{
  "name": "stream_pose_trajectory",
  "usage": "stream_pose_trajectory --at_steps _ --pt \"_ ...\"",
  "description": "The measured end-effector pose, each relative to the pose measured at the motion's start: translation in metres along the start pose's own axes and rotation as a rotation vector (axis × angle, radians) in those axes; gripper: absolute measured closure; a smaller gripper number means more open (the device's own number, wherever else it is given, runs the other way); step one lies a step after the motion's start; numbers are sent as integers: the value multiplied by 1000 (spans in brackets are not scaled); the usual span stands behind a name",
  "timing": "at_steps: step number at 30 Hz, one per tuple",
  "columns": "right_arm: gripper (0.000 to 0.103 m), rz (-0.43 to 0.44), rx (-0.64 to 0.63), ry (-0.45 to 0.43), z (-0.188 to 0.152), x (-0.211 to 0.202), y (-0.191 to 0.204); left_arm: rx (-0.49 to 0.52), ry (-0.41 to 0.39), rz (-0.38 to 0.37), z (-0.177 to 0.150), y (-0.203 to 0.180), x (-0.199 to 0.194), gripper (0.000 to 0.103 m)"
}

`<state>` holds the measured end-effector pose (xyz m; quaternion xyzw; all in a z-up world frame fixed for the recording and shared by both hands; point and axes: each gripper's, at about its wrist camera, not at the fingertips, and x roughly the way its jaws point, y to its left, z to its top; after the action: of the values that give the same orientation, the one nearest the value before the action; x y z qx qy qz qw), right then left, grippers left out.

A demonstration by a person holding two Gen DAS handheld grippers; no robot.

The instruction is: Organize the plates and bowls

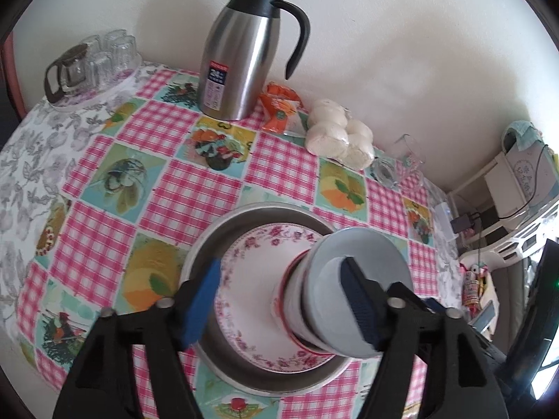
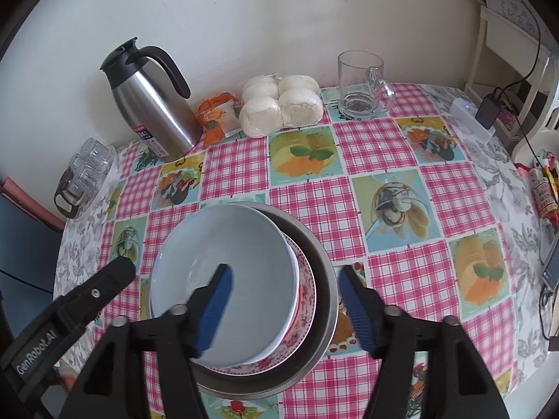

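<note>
Both sets of jaws stand spread. The right gripper (image 2: 284,305) straddles the rim of the grey bowl (image 2: 223,279), which sits on the floral plate (image 2: 307,289) inside the metal pan (image 2: 326,279). The left gripper (image 1: 279,300) straddles the same stack; the thermos (image 1: 241,56) stands beyond.

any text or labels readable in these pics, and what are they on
"GenRobot.AI": white lettering on the black body of the left gripper, seen at the lower left of the right wrist view.
Label on the steel thermos jug: a large number, perhaps "2", with rows of small print; too blurred to read.
Orange snack packet: round green logo, unreadable.
Bottle labels on the shelf at far right: too small to read.
</note>
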<state>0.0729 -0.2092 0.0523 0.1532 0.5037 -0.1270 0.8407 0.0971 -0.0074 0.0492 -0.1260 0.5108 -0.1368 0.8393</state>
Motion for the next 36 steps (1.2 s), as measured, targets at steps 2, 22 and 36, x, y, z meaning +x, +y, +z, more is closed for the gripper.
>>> stream_pose_trajectory --at_steps 2,22,36 --pt "17 -10 -4 -11 -2 -3 -1 3 -14 21 -2 2 -3 23" --pt "0 -39 -51 -136 -61 -37 -16 49 -44 140 -53 16 -16 5" --pt "0 -77 -98 -43 -107 -7 -24 78 21 176 -92 23 -7 5"
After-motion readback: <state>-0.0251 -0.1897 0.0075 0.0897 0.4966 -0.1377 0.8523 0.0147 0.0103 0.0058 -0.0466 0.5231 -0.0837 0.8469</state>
